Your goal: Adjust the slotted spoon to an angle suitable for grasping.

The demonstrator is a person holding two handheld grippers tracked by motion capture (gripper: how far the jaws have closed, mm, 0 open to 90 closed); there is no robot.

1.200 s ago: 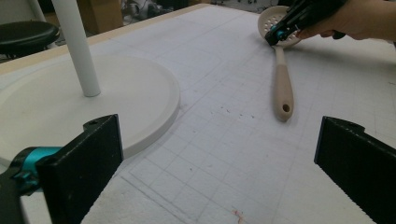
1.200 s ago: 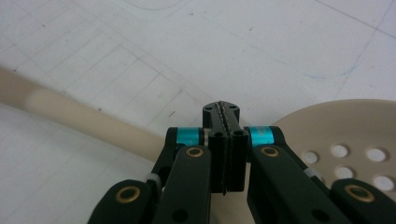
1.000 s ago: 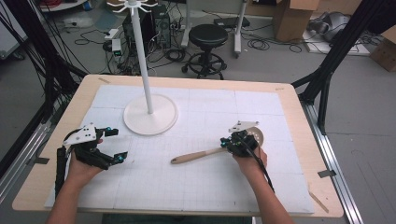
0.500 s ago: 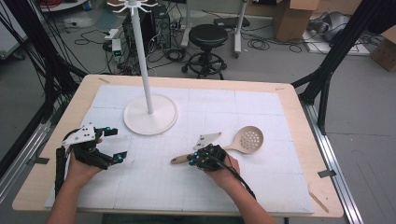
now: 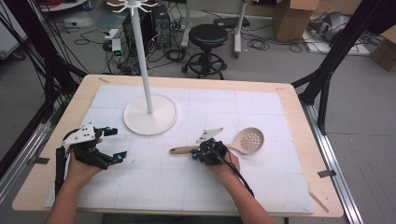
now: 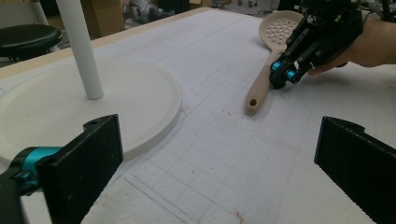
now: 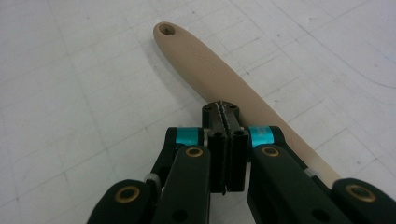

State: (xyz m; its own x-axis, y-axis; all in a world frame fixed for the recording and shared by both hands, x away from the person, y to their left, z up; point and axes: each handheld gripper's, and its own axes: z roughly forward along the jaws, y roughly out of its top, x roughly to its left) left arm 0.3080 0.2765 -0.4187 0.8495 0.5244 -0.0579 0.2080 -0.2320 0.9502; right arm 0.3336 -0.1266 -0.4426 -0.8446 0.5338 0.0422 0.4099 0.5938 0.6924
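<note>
A wooden slotted spoon (image 5: 233, 143) lies flat on the white gridded mat (image 5: 261, 107), off to one side of the white stand's round base (image 5: 150, 114) and apart from it, its perforated bowl pointing away from the base. The right gripper (image 5: 200, 154) sits over the spoon's handle, jaws pressed together with nothing between them; the handle passes just beside the tips. The left gripper (image 5: 114, 144) rests on the mat on the base's other side, jaws spread wide and empty.
</note>
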